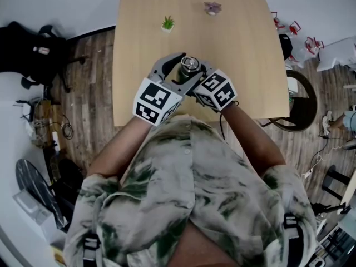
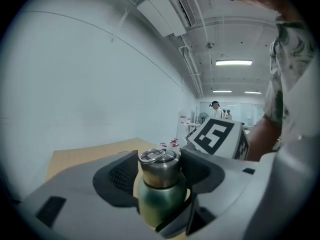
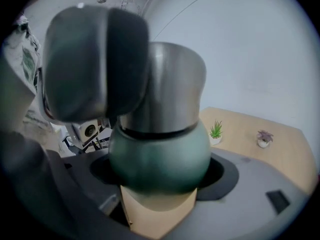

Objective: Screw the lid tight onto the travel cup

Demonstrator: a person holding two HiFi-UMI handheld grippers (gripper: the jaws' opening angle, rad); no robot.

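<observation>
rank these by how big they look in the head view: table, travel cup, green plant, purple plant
1. table
2. travel cup, though it is nearer the camera, so this rank is unsure
3. green plant and purple plant, which look about alike

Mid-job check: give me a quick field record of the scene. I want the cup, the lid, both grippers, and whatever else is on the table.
travel cup: green body, upright, near the front edge of the wooden table
lid: steel, ring on top, seated on the cup; tightness cannot be told
left gripper: jaws closed on the lid
right gripper: jaws closed on the cup's green body
other items: green potted plant and purple potted plant, far side of the table, apart from the cup
</observation>
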